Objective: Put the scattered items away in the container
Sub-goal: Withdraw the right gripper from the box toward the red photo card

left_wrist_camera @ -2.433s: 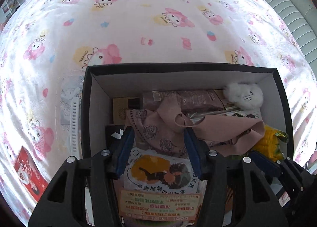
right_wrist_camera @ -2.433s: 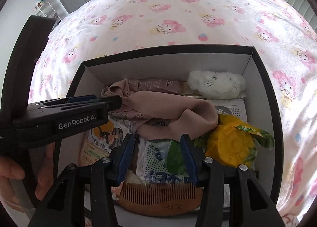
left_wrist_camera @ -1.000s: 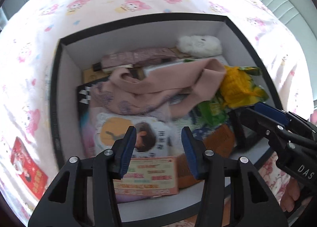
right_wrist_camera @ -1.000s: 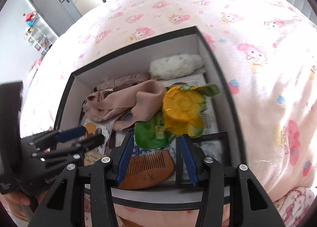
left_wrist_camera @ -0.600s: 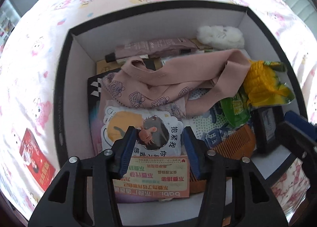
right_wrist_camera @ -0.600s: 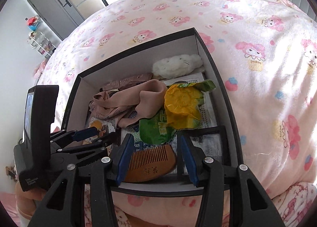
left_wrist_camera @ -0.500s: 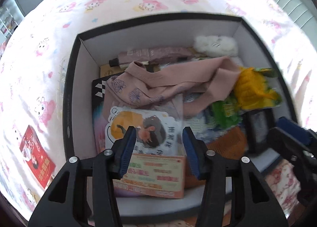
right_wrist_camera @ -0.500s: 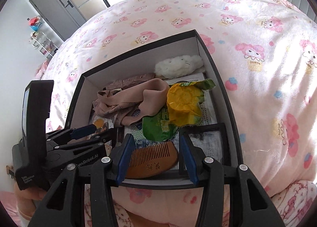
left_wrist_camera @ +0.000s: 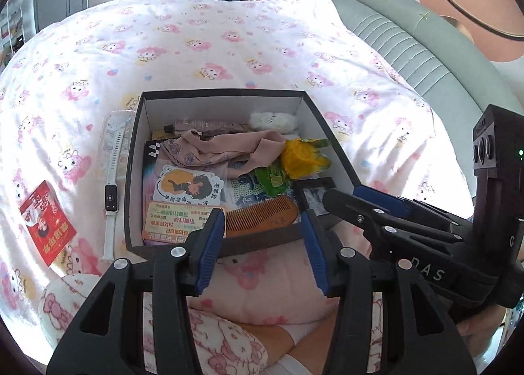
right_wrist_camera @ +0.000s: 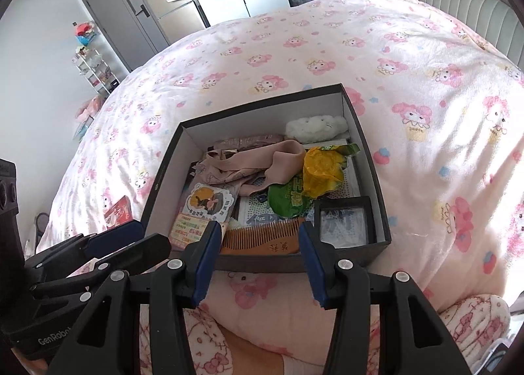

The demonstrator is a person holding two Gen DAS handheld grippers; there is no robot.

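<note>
Both claws empty, jaws spread: left claw [left_wrist_camera: 263,239], right claw [right_wrist_camera: 257,245], hovering just short of near wall of dark rectangular cardboard box [left_wrist_camera: 134,152] on pink cartoon-print bed [left_wrist_camera: 203,44]. Wooden comb [right_wrist_camera: 262,239], beige cloth [right_wrist_camera: 258,162], yellow-green packet [right_wrist_camera: 322,171] inside box. White-strap smartwatch [left_wrist_camera: 111,191] and red booklet [left_wrist_camera: 47,222] lie on bed left of box.

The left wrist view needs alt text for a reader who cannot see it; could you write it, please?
An open black box sits on a pink cartoon-print bedspread, filled with a wooden comb, beige cloth and packets. The left gripper hangs open and empty before it. A white smartwatch and red packet lie outside.
</note>
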